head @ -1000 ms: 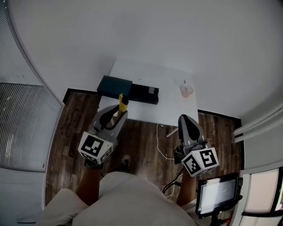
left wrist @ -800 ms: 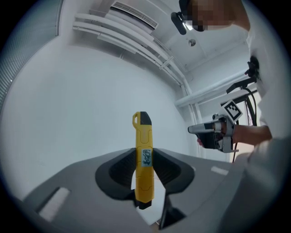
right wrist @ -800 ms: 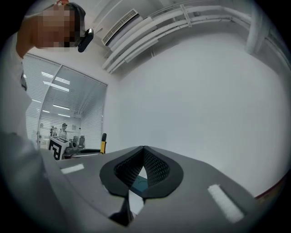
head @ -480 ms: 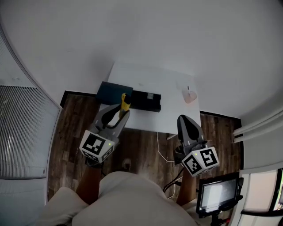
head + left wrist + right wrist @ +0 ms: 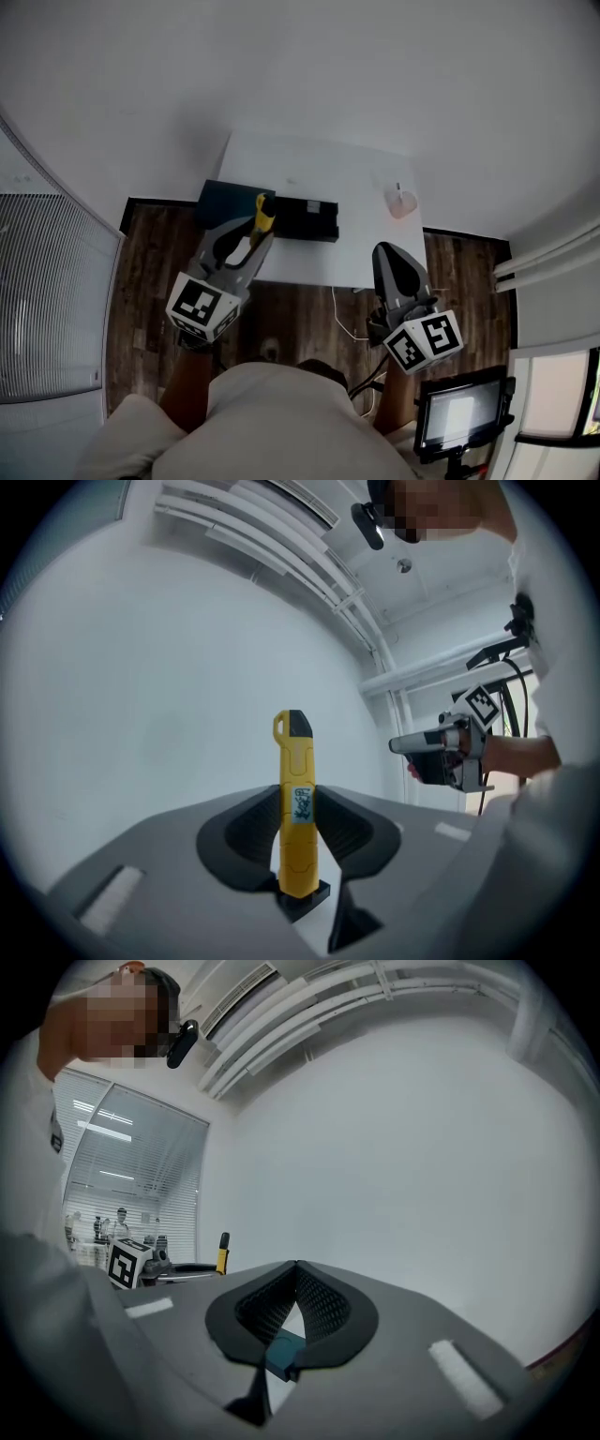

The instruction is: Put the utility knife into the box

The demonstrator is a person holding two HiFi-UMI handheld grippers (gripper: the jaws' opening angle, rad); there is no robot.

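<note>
Now, left gripper (image 5: 298,841) tight on the yellow utility knife (image 5: 293,752), seemingly above the box (image 5: 306,218); right gripper (image 5: 295,1277) clenched, empty.

Your white desk (image 5: 319,169) carries a dark box (image 5: 302,217) just beyond your left gripper (image 5: 251,242) and a pink cup (image 5: 400,201) beyond your right gripper (image 5: 394,258).

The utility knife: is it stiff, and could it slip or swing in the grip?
The utility knife looks like rigid yellow plastic, so it probably will not bend. The left gripper clamps only its lower half and the rest stands free, so it might pivot if bumped. Its smooth shell may be slippery.
</note>
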